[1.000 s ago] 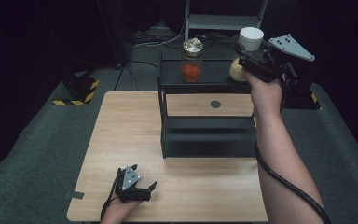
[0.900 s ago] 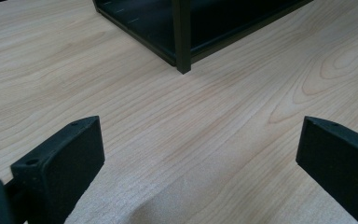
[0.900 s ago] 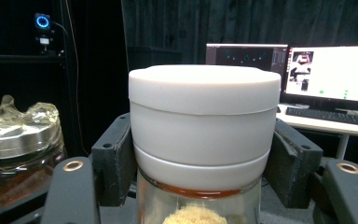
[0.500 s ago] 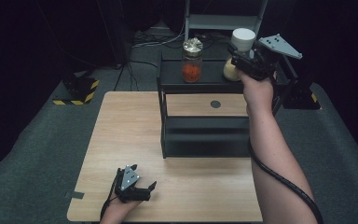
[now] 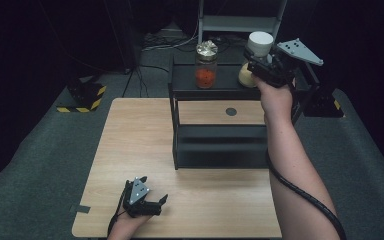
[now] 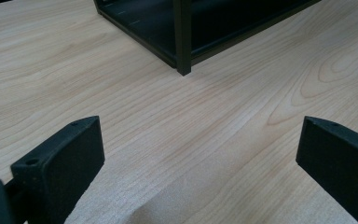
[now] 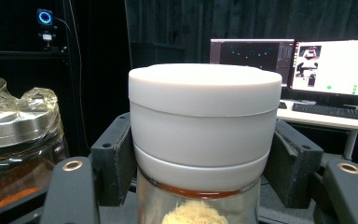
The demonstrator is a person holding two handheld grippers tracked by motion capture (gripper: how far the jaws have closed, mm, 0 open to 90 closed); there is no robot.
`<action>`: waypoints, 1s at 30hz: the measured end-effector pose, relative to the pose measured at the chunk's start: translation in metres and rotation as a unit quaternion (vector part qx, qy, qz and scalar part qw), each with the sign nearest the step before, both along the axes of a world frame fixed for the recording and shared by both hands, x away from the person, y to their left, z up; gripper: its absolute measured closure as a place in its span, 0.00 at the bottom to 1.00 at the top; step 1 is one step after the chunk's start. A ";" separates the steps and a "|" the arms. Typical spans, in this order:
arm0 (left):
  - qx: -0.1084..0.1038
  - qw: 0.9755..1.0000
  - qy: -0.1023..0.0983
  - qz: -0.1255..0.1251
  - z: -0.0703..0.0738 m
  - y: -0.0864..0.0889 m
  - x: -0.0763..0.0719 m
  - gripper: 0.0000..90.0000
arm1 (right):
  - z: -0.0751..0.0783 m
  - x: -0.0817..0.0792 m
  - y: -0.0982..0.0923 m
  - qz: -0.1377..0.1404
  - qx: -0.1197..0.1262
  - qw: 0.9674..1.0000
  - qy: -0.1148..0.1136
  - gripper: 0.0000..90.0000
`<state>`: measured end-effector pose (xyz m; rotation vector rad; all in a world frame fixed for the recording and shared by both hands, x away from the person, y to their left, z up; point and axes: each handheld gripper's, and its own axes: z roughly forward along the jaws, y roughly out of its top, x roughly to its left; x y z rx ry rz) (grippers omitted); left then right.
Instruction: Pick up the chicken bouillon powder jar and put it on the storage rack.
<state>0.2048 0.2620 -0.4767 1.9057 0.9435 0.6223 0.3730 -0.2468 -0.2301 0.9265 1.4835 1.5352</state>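
Right gripper (image 7: 205,158), seen along its own jaws: the two black jaws are clamped on the white lid (image 7: 205,102) of a glass jar (image 7: 196,205) holding a pale, crumbly filling. In the high view the same gripper (image 5: 256,64) stands over the top of the black shelf unit (image 5: 220,150), at its right rear corner, with the white-lidded jar (image 5: 254,61) in its grip. Compared with a second ago, hand and jar have shifted slightly to the left and away from the person, while the grip is as tight as it was; judged from this, the jar is being carried or set onto the shelf top, not let go. Whether its base already rests on the shelf cannot be told.

Just left of it on the shelf top stands a second jar (image 5: 206,65) with orange contents and a foil-wrapped lid, shown close by in the right gripper view (image 7: 18,154); it is the nearest thing that a leftward move could strike. Monitors (image 7: 293,60) and a keyboard sit well behind.

Left gripper (image 5: 142,197): it rests low on the wooden table (image 5: 130,140) near the front edge, unmoved, its jaws standing wide apart with nothing between them; its own view shows bare tabletop (image 6: 191,140) and a shelf leg (image 6: 182,37) ahead
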 end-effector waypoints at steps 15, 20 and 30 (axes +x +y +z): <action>0.001 1.000 0.002 -0.002 0.000 0.000 0.001 0.01 | 0.008 -0.003 -0.004 0.005 0.010 1.000 0.010 0.25; 0.002 1.000 0.001 -0.003 0.000 0.000 0.001 0.01 | 0.010 -0.005 -0.003 -0.003 0.015 1.000 0.018 0.13; 0.003 1.000 0.000 -0.004 0.000 0.000 0.000 0.01 | 0.009 -0.010 -0.001 -0.006 0.009 1.000 0.020 0.00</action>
